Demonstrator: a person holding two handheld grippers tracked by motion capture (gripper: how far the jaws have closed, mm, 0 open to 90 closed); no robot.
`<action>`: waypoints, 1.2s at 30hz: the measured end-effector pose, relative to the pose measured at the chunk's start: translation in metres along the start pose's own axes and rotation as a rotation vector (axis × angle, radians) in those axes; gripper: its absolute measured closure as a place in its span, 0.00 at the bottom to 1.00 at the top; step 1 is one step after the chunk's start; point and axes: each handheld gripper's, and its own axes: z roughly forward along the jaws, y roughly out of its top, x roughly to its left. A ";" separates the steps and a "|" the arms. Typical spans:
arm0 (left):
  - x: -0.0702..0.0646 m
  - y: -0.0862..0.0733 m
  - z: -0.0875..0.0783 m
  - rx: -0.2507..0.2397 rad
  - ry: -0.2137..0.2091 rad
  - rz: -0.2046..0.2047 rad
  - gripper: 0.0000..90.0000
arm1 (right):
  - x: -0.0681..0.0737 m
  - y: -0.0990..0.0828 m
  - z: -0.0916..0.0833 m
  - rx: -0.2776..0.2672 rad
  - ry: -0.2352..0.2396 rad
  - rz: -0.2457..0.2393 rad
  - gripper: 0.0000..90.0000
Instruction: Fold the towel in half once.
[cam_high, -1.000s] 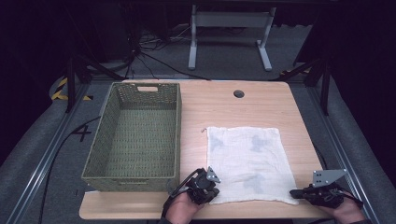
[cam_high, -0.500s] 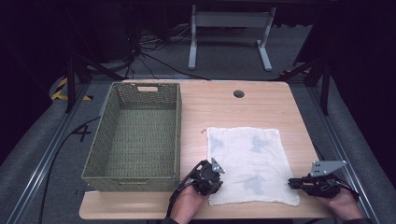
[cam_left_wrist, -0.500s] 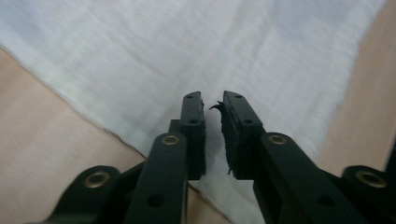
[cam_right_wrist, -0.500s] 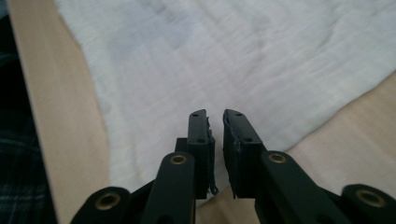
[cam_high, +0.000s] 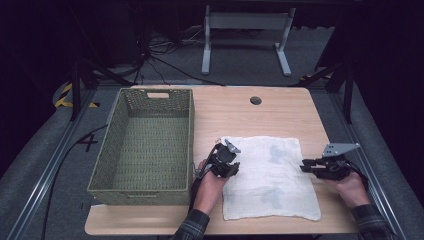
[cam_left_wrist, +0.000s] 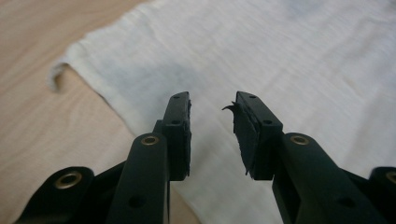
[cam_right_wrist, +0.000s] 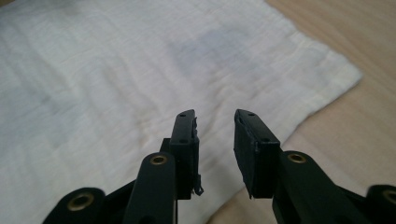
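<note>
White rectangular cloth (cam_high: 270, 175) lies flat near the wooden tabletop's (cam_high: 235, 107) front right corner; left gripper (cam_left_wrist: 212, 116) and right gripper (cam_right_wrist: 215, 123), jaws just opening, hold nothing.

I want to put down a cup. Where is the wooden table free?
Free: the light wooden table beyond the white cloth, around the round hole. Crowded: the green woven basket on the left, both grippers at the cloth's side edges.

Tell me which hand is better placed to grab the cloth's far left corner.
Left. The left gripper hangs over the cloth at its left edge, jaws open and just widened, nothing between them, that corner just ahead. The right gripper is at the opposite edge.
</note>
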 end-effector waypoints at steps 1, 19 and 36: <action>0.005 0.003 0.003 -0.010 0.019 -0.013 0.74 | -0.003 0.003 0.002 -0.002 -0.005 0.003 0.77; 0.059 0.027 0.040 -0.020 0.186 -0.125 0.65 | -0.077 0.029 0.052 -0.016 -0.131 0.111 0.65; 0.072 0.029 0.057 -0.024 0.193 -0.149 0.93 | -0.077 0.026 0.057 -0.003 -0.115 0.130 0.95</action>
